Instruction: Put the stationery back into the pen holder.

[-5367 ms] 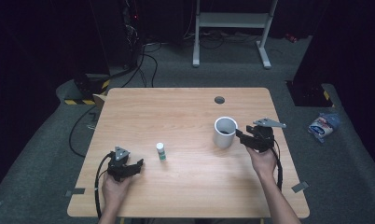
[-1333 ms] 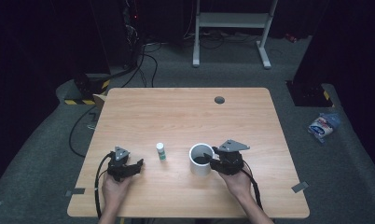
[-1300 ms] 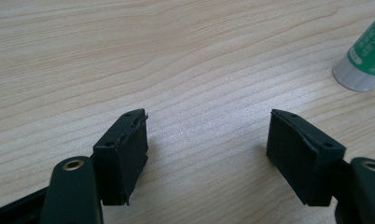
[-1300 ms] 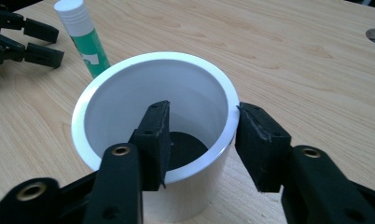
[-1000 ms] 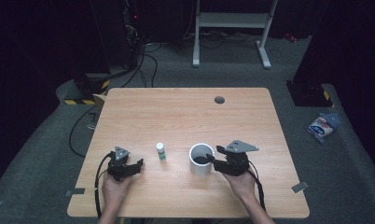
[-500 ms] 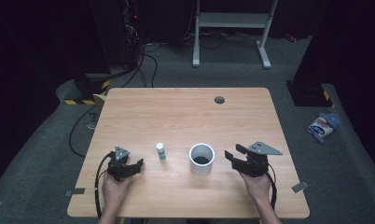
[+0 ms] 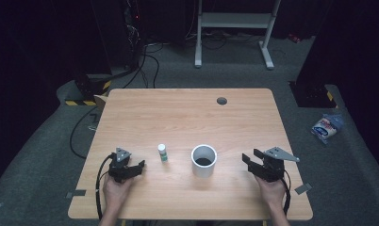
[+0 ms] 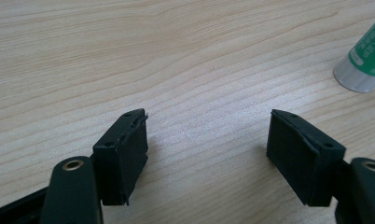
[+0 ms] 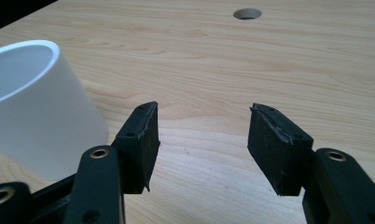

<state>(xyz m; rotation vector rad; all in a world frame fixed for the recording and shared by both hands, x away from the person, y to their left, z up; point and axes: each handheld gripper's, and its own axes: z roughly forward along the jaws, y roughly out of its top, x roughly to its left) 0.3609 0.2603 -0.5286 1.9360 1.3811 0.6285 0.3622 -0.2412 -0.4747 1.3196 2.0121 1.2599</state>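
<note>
Broadly, the wooden table (image 7: pixel 187 117) took up the middle of the high view, its pale grain bare apart from a round cable hole (image 7: pixel 221 100) near the far edge. Around it lay grey carpet (image 7: pixel 348 179) in a dark room, with black cables (image 7: pixel 150 52) trailing over the floor beyond the table, a white metal stand (image 7: pixel 234 23) farther back, and a small packet (image 7: pixel 325 128) lying on the carpet off to the right.

On the table, the white cup (image 7: pixel 204 160) stood upright near the person's edge, roughly midway between the two hands, probably set there so either hand could reach it. In the right gripper view its wall (image 9: pixel 36 112) rose just left of the jaws, apart from them. The small green-and-white bottle (image 7: pixel 162 152) stood upright just left of the cup, between it and the left hand; in the left gripper view its lower part (image 8: pixel 365 60) showed at the upper right.

The right gripper (image 7: pixel 253 161) rested low over the table, well apart from the cup, its jaws spread wide with nothing between them but wood, which suggests the cup was placed and let go. The left gripper (image 7: pixel 133 168) lay near the bottle, jaws likewise wide and empty, seemingly waiting for its turn.
</note>
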